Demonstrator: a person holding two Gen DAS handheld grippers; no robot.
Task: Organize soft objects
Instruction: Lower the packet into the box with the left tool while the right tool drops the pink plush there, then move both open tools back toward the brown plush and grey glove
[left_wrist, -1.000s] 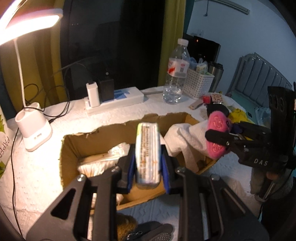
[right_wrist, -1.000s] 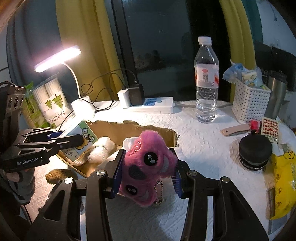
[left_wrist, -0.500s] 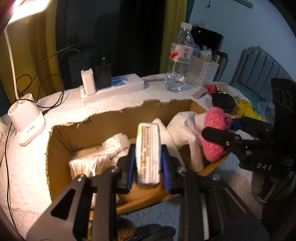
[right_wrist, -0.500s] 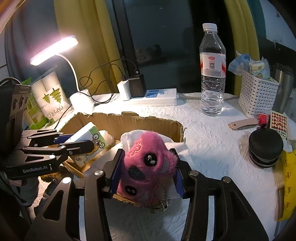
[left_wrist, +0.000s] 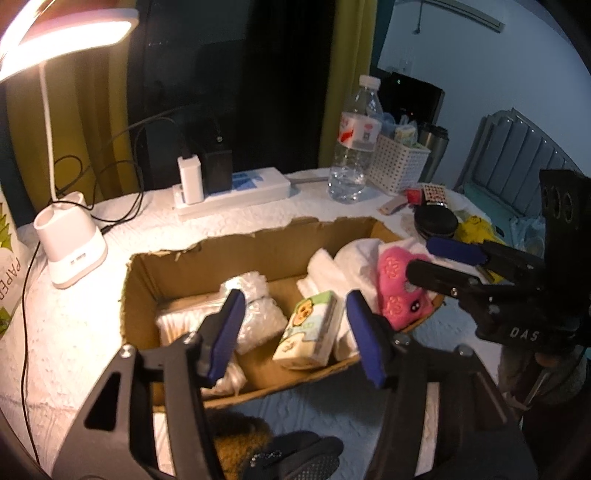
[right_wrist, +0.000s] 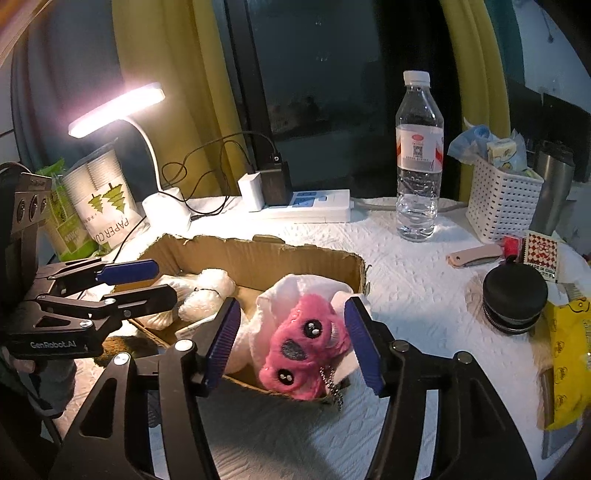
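A brown cardboard box (left_wrist: 236, 254) sits on the white-covered table. In it lie a tissue pack (left_wrist: 308, 341), white bubble-wrap bundles (left_wrist: 251, 310), a white cloth (left_wrist: 347, 266) and a pink plush toy (left_wrist: 399, 291). My left gripper (left_wrist: 295, 336) is open and empty above the box's near wall, the tissue pack below it. My right gripper (right_wrist: 291, 339) is open just above the pink plush toy (right_wrist: 306, 347), which rests on the white cloth (right_wrist: 295, 291) at the corner of the box (right_wrist: 258, 258). The left gripper (right_wrist: 133, 280) shows open in the right wrist view.
A lit desk lamp (left_wrist: 70, 251), a power strip with chargers (left_wrist: 229, 188), a water bottle (right_wrist: 419, 162), a white basket (right_wrist: 502, 206), a black round case (right_wrist: 515, 299) and a yellow bag (right_wrist: 569, 354) stand around the box. A brown fuzzy item (left_wrist: 236, 439) lies at the box's near side.
Both grippers opened. The tissue pack dropped from the left gripper into the box. The pink plush toy left the right gripper and now rests on the cloth in the box.
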